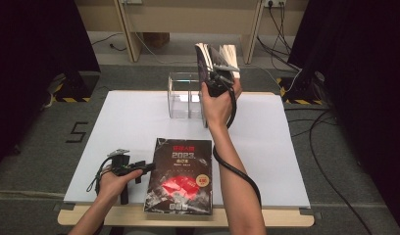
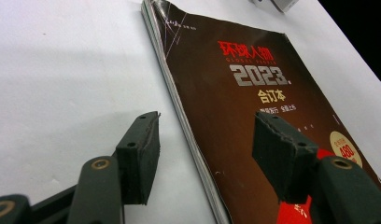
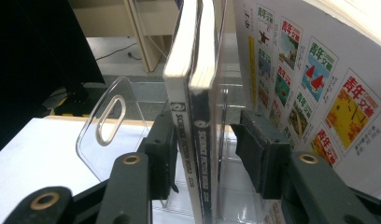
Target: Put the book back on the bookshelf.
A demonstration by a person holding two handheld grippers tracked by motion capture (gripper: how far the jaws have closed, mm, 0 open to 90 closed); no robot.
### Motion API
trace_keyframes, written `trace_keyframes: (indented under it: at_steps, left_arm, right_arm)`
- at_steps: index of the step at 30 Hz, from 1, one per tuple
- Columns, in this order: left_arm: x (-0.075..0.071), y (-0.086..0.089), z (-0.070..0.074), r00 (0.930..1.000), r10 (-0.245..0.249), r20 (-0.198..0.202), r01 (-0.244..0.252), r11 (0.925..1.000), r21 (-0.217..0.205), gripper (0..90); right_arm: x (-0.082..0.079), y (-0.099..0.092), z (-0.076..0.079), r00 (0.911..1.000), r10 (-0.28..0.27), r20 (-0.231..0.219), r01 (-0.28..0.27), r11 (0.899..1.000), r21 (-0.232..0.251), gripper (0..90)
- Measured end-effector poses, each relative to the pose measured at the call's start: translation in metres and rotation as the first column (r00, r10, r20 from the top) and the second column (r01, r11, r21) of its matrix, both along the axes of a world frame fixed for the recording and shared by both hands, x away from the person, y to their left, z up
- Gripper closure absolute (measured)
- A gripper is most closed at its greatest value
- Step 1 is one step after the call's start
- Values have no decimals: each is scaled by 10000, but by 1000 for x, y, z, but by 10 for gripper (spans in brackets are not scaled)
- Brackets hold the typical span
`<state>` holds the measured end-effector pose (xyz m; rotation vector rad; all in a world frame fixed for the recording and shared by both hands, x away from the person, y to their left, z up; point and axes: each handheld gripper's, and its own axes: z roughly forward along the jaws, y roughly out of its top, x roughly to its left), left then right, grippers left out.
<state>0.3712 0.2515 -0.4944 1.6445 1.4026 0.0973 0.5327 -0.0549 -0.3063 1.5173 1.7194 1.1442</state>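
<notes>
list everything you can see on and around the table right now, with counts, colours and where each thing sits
dark magazine: one, black-brown cover with red and silver lettering, flat at the table's near edge
upright magazines: two, pale spines, standing in the clear rack, between the right gripper's jaws
leaning magazine: one, white cover with colourful pictures, beside that pair
clear rack: one, transparent, far middle of the table
table: one, white top with wooden edge
cables: several, black, on the grey floor at right
left gripper: one, black, open, jaws either side of the dark magazine's spine edge
right gripper: one, black, open, at the rack
</notes>
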Motion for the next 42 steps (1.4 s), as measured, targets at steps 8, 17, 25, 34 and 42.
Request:
trace_keyframes:
  at_steps: [8, 17, 25, 34, 42]
  left_arm:
    - [0, 0, 1, 10000, 19, 10, -20, 10000, 43, 411]
    - [0, -1, 0, 10000, -24, 0, 24, 10000, 59, 411]
    - [0, -1, 0, 10000, -23, 7, 23, 10000, 30, 411]
    - [0, -1, -1, 10000, -58, -14, 58, 10000, 45, 411]
    - [0, -1, 0, 10000, -39, 9, 39, 10000, 2, 411]
  right_arm:
    - [-5, 0, -1, 10000, 70, 64, -70, 10000, -46, 583]
    - [-7, 1, -1, 9999, 115, 55, -114, 9998, -142, 583]
    - [7, 3, 1, 9994, 223, -260, -228, 9996, -184, 623]
    - [16, 2, 2, 9957, -513, -773, 536, 9982, 283, 745]
    - [15, 4, 2, 9947, -585, -851, 611, 9977, 279, 723]
